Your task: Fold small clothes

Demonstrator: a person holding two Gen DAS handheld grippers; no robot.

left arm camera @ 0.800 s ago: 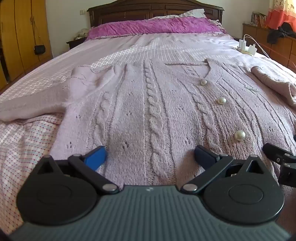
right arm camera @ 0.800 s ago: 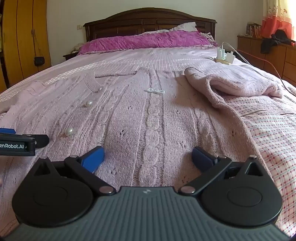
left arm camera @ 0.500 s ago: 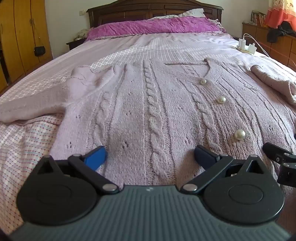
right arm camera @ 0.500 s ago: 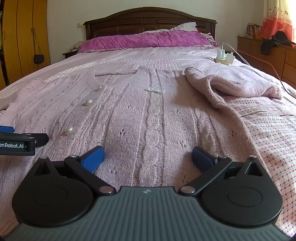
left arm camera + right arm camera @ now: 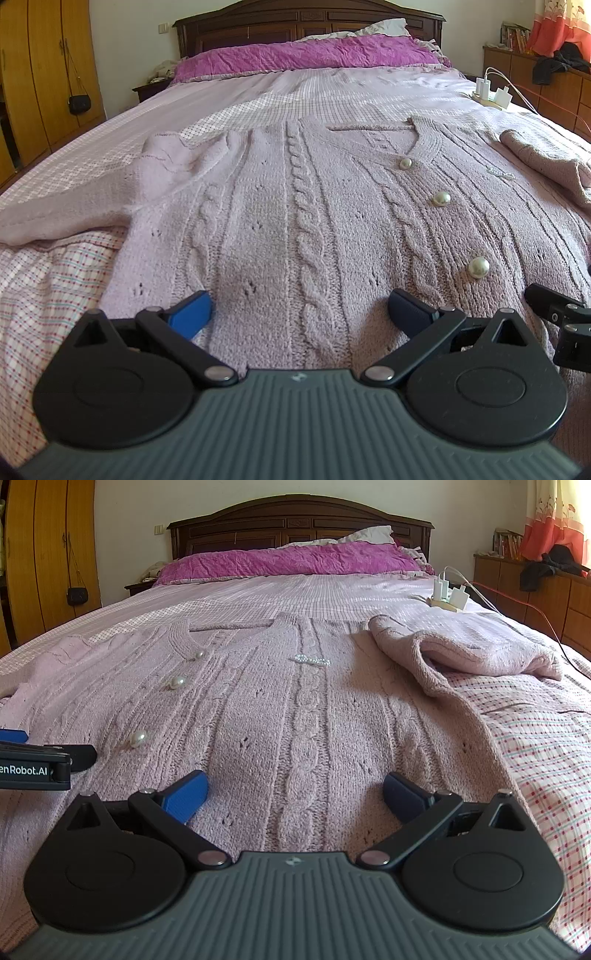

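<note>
A pink cardigan (image 5: 295,206) lies spread out flat on the bed (image 5: 48,280), buttons up. The left claw (image 5: 299,310) sits low over its bottom edge, wide open, with nothing in it. The right claw (image 5: 293,794) is just beside it, also wide open and empty, over the same edge. Three pearl buttons (image 5: 479,267) run up ahead of the left claw, to its right. One sleeve (image 5: 461,653) is folded in, ahead and right of the right claw. The other sleeve (image 5: 62,214) lies out to the left of the left claw.
</note>
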